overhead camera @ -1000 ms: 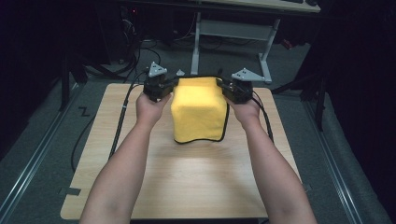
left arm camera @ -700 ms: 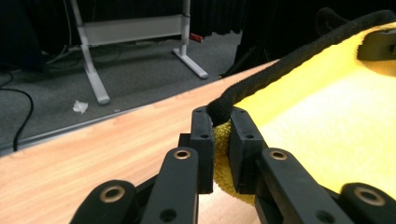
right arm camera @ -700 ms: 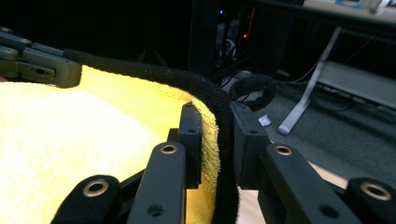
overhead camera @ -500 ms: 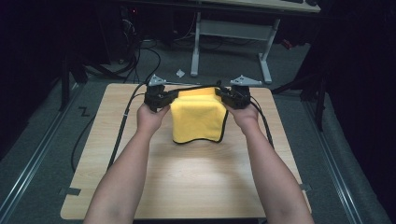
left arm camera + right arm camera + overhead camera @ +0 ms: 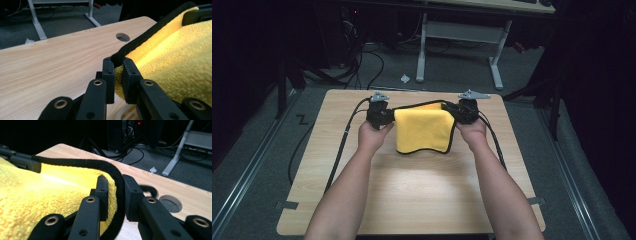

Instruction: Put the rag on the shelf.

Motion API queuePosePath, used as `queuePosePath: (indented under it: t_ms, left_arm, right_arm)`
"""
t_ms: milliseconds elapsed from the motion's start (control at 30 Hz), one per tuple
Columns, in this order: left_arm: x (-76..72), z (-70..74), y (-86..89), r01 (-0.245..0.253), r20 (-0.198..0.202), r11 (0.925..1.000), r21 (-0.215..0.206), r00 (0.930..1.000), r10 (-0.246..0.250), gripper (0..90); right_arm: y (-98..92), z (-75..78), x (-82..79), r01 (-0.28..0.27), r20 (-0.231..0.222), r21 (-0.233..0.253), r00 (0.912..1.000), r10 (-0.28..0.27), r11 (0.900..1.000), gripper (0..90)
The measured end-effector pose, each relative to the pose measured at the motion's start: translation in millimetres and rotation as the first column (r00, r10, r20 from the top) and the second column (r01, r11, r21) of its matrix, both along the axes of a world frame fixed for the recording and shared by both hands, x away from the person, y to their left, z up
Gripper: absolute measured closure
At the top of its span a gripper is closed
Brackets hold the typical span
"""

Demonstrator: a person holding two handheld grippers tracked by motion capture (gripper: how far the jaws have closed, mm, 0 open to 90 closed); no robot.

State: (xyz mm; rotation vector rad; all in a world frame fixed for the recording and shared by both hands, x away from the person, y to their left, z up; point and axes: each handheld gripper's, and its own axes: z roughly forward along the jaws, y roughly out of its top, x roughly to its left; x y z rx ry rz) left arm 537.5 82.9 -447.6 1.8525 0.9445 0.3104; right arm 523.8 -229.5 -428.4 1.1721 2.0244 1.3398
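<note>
A yellow towel (image 5: pixel 422 131) with a black hem hangs folded between the two grippers near the far side of the wooden table (image 5: pixel 412 190). My left gripper (image 5: pixel 388 116) is shut on the towel's left top corner; its own view shows the jaws pinching the black hem (image 5: pixel 117 59) at my left gripper (image 5: pixel 118 75). My right gripper (image 5: pixel 456 111) is shut on the right top corner, and in its view my right gripper (image 5: pixel 115 195) clamps the black hem (image 5: pixel 120 187) and yellow pile (image 5: pixel 37 195). The towel's lower edge touches the tabletop.
A round cable hole (image 5: pixel 123 37) (image 5: pixel 170 204) sits in the table's far part. Beyond the table stands a white desk frame (image 5: pixel 459 35) with cables on the dark floor. Bare wood spreads between the forearms (image 5: pixel 347 190) near the front.
Both grippers have moved away from me and lowered, carrying the towel's top edge toward the table's far side. The hanging fold now looks shorter and lies lower over the wood.
</note>
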Motion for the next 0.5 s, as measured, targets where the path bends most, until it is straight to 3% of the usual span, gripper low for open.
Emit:
queuePosePath:
  t_ms: [200,367,500]
  left_arm:
    - [-2.6,-10.0,-1.0,0.011,-0.018,0.9999,0.0,0.9998,-0.011,81.9]
    - [-5.1,-13.3,0.3,0.02,-0.032,0.9995,-0.025,0.9993,-0.021,81.8]
    - [-7.3,-10.8,-0.7,0.027,-0.024,0.9993,-0.024,0.9993,-0.028,79.8]
  right_arm:
    - [-3.3,-9.6,0.3,0.004,-0.031,0.03,0.9995,-0.003,1.0,75.1]
    - [-5.6,-12.3,1.3,0.017,-0.052,0.066,0.9986,-0.013,0.998,68.9]
    - [-8.4,-10.9,3.0,0.038,-0.046,0.051,0.9983,-0.035,0.998,61.8]
